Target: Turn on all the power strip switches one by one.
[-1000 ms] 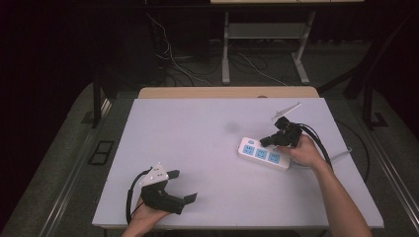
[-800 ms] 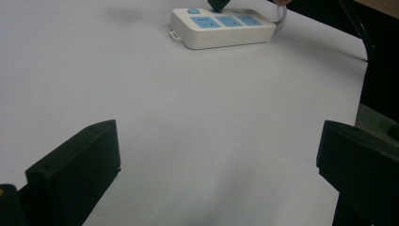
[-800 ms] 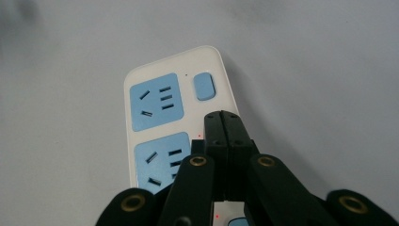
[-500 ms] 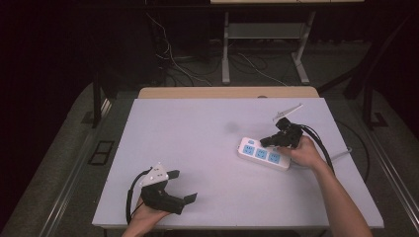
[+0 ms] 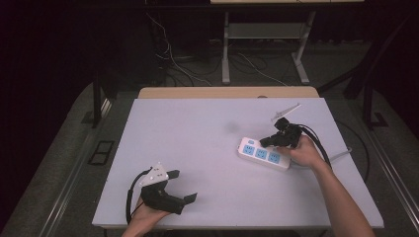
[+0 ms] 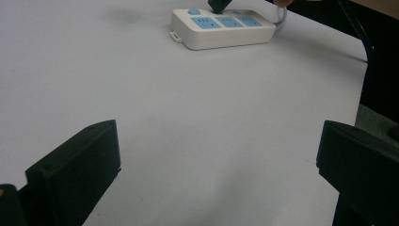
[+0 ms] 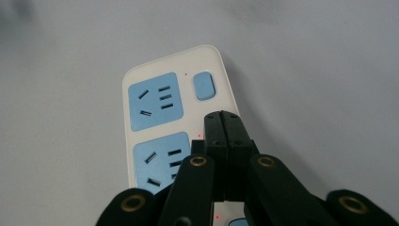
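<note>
A white power strip (image 5: pixel 264 154) with three blue sockets lies on the right half of the table; its blue switch (image 7: pixel 205 85) is at the far end. My right gripper (image 5: pixel 267 142) is shut with nothing between its jaws. Its tip (image 7: pixel 222 123) hovers over the strip's edge just short of the switch, beside the first socket (image 7: pixel 155 101). My left gripper (image 5: pixel 183 186) rests near the table's front left edge, open wide and empty. In the left gripper view the strip (image 6: pixel 226 29) lies far ahead, with the right gripper's tip (image 6: pixel 219 4) above it.
The pale table top (image 5: pixel 197 138) is bare around both grippers. The strip's white cord (image 5: pixel 341 154) runs off toward the right edge. A black cable (image 5: pixel 131 197) loops from the left gripper. Behind the table stand a desk frame (image 5: pixel 225 54) and floor cables.
</note>
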